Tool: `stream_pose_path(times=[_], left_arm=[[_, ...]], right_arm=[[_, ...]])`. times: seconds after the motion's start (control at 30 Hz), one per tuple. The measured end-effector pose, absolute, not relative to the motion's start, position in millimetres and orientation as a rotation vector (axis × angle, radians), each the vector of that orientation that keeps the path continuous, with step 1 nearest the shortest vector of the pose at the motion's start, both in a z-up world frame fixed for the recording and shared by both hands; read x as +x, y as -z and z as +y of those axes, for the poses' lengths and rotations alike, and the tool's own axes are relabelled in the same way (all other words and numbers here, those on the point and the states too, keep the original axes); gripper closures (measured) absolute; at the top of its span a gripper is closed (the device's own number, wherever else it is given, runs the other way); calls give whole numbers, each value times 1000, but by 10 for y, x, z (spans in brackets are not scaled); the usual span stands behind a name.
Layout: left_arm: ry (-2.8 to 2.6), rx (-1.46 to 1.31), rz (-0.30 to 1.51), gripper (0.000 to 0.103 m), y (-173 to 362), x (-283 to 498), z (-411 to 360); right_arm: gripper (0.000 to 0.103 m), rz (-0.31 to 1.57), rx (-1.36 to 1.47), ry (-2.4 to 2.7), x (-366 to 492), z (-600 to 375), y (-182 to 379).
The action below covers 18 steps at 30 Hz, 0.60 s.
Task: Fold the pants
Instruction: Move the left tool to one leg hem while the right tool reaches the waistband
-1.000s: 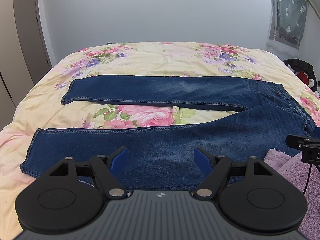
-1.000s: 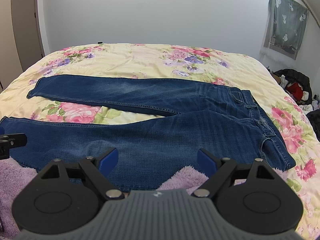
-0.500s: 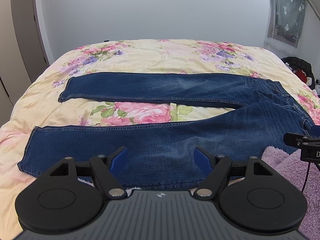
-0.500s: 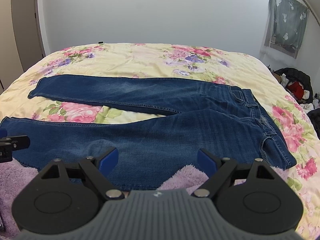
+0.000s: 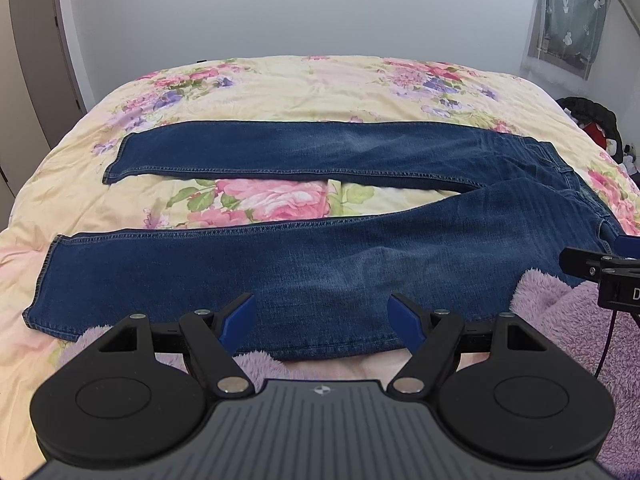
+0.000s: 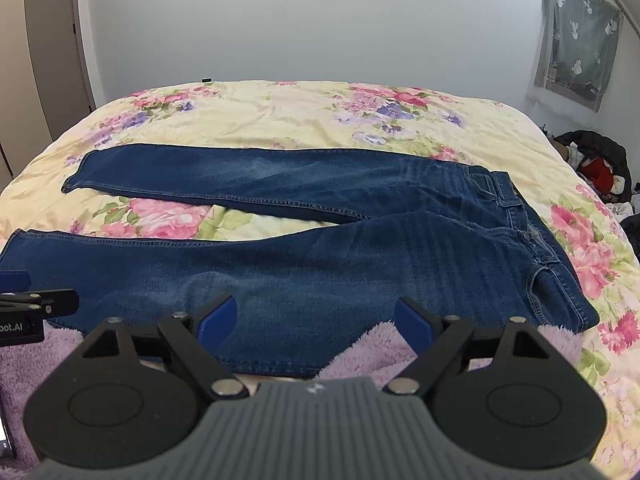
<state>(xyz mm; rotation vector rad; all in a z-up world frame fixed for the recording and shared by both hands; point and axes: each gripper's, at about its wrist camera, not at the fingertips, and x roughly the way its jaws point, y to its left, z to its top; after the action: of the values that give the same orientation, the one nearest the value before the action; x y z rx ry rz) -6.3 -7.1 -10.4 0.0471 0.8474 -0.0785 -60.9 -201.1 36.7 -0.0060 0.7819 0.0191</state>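
pants: 1 pair point(image 5: 320, 264), flat on bed point(image 5: 280, 88), legs split toward 9 o'clock
left gripper point(image 5: 323, 316): jaws apart, holding nothing
right gripper point(image 6: 316, 320): jaws apart, holding nothing

left tongs point(image 5: 322, 318) agape, right tongs point(image 6: 314, 322) agape — level

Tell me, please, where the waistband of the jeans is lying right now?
In the right wrist view the waistband lies at the right end of the jeans on the floral bedspread, beyond and right of the open right gripper.
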Motion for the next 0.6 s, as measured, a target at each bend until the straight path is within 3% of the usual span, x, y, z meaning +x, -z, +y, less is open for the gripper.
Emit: stream_pose_path(times=[0.37, 0.6], left_arm=[[62, 123, 834, 16, 79, 50, 196], [-22, 174, 805, 23, -221, 258, 836]], right_arm=[[21, 725, 26, -106, -599, -2232, -382], [20, 624, 6, -83, -441, -2829, -633]])
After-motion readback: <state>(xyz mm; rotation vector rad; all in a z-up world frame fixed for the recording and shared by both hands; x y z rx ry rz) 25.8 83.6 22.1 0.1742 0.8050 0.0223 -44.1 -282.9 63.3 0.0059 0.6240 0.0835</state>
